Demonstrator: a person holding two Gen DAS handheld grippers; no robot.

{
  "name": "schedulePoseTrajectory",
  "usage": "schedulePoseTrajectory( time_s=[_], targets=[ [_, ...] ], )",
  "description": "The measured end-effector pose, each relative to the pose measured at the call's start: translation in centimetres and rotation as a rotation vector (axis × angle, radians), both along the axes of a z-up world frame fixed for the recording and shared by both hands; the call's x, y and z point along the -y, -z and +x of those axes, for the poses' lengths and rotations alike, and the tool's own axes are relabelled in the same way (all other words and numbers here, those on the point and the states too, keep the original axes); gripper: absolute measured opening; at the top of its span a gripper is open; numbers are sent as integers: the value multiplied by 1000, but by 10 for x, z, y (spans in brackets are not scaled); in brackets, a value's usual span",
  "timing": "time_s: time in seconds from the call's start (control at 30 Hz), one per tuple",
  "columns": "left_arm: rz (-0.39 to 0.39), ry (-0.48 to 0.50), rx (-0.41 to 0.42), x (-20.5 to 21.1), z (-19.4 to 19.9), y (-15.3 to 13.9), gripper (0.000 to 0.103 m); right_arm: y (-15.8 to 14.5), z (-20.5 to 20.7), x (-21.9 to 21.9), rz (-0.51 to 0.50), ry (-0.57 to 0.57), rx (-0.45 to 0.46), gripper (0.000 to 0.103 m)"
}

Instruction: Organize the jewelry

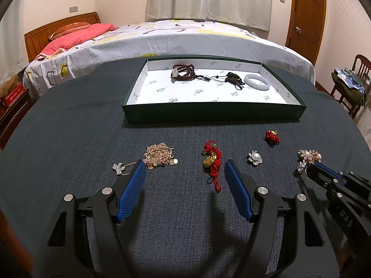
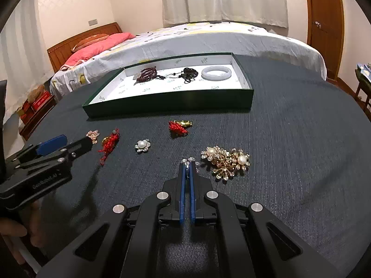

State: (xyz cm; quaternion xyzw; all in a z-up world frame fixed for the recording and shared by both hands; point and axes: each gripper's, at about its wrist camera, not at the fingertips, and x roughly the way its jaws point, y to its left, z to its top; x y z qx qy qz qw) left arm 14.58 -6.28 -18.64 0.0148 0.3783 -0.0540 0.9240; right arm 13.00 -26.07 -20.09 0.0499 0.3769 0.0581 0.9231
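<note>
My right gripper (image 2: 187, 163) is shut on a small crystal brooch (image 2: 191, 159) that rests on the dark tablecloth, just left of a gold and pearl brooch cluster (image 2: 228, 162). My left gripper (image 1: 185, 169) stands open low over the cloth. A red knotted charm with a gold piece (image 1: 212, 162) lies by its right finger, and a gold chain pile (image 1: 160, 154) and a silver pendant (image 1: 119, 168) lie by its left finger. A pearl flower brooch (image 1: 255, 158) and a small red charm (image 1: 272, 136) lie further right. The green tray (image 1: 208, 114) holds a brown bead bracelet (image 1: 183, 70), a dark cord necklace (image 1: 231, 78) and a white bangle (image 1: 257, 81).
A bed (image 1: 185, 39) runs along the table's far side. A wooden chair with clothes (image 1: 354, 85) stands at the right and a low cabinet (image 1: 14, 106) at the left. A person's hand (image 2: 9, 231) holds the left gripper's handle.
</note>
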Motion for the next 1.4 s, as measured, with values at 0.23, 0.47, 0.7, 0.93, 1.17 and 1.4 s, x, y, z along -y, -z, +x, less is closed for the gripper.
schedulePoseTrajectory(
  time_s=[0.23, 0.47, 0.7, 0.93, 1.17, 1.4],
  targets=[
    [1, 15, -1, 8, 7, 1, 69, -9, 5, 1, 9, -2, 27, 4],
    [5, 25, -24, 15, 20, 8, 58, -6, 9, 5, 36, -3, 17, 4],
    [10, 40, -74, 19, 31, 20, 48, -4, 11, 8, 65, -10, 15, 4],
    [3, 79, -101, 23, 34, 24, 20, -3, 11, 10, 78, -9, 12, 4],
    [-32, 89, -91, 19, 32, 22, 15, -4, 10, 7, 74, -14, 16, 4],
    [-44, 94, -65, 16, 25, 13, 15, -12, 8, 6, 68, -15, 31, 4]
  ],
)
